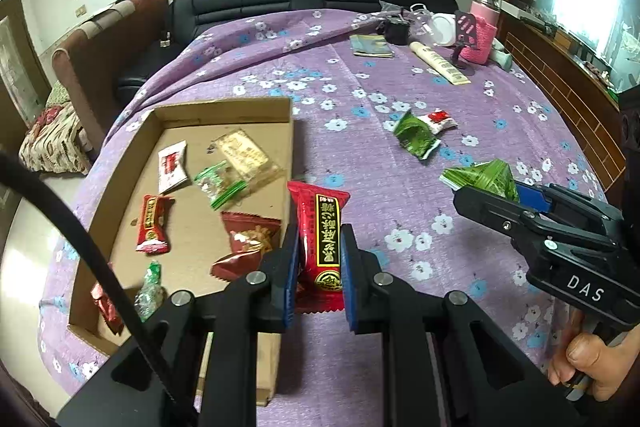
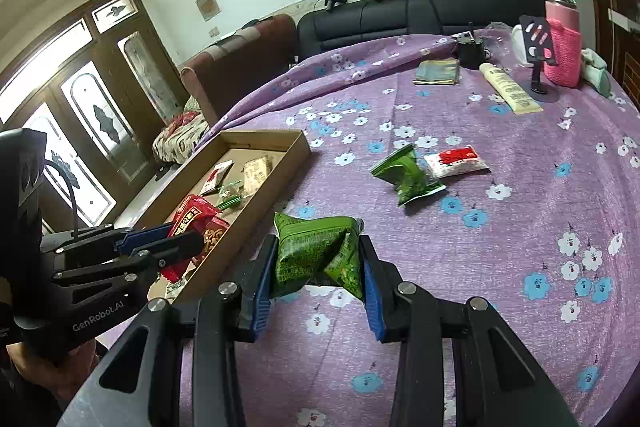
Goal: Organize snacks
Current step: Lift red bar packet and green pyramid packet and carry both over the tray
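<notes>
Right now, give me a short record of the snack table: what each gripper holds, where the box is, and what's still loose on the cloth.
left gripper: shut on red snack packet with gold lettering, at the box's near edge
right gripper: shut on green foil snack packet
shallow cardboard box: on purple flowered tablecloth, several snacks inside
loose on cloth: crumpled green wrapper; small white-and-red packet
</notes>
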The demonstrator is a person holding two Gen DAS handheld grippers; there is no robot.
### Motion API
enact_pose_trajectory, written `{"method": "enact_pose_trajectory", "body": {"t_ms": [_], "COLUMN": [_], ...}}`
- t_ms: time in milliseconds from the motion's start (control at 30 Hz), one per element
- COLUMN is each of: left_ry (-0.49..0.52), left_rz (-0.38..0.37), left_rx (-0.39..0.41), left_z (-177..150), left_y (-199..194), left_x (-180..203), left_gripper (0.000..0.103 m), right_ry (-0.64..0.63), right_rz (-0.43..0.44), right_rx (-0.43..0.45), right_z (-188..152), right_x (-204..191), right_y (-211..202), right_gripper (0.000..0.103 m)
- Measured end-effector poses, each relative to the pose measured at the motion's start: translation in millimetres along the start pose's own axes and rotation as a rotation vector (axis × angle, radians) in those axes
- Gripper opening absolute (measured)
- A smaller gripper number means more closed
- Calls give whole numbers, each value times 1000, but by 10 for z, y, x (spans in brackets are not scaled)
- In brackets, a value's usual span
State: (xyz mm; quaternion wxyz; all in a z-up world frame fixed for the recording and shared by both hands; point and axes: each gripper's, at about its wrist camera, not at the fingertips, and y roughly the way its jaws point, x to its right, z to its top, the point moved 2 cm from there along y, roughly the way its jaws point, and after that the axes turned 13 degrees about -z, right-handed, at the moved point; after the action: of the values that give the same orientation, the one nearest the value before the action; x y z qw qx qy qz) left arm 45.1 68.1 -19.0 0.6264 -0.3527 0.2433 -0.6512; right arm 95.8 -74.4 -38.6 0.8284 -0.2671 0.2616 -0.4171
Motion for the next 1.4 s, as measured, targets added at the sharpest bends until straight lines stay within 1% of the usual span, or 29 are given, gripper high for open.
{"method": "enact_pose_trajectory", "body": {"t_ms": [200,367,500,633,733,833,967,1067,1233,1400], "left_ry": [-30,-76,-154,-246,-294,-322,-331,-313,-275,-261], "left_rz": [15,33,65,76,79,72,45,19,-20,-30], "left_rx": [1,14,24,30,33,35,29,16,-10,-37], "left_z": [-43,-82,-139,-202,-250,-254,-206,-186,-136,-98], "left_y": [-36,-107,-188,-258,-296,-297,-234,-175,-41,97], "left_x": [-174,-436,-815,-1200,-1392,-1502,-1525,-1437,-1253,-1193], "left_gripper": [21,21,21,21,21,21,21,21,21,21], "right_ry": [-23,-43,-66,-98,-122,-150,-180,-189,-192,-199], "right_rz": [9,18,32,58,78,93,111,114,101,84], "right_rx": [-10,-16,-15,-25,-34,-44,-56,-64,-79,-96], "right_z": [-2,19,56,97,132,161,222,269,379,493], "right_x": [-141,-254,-394,-590,-749,-901,-1068,-1143,-1170,-1198], "right_y": [40,73,100,185,271,353,474,573,787,987], "right_gripper": [38,38,38,38,38,38,38,38,38,38]}}
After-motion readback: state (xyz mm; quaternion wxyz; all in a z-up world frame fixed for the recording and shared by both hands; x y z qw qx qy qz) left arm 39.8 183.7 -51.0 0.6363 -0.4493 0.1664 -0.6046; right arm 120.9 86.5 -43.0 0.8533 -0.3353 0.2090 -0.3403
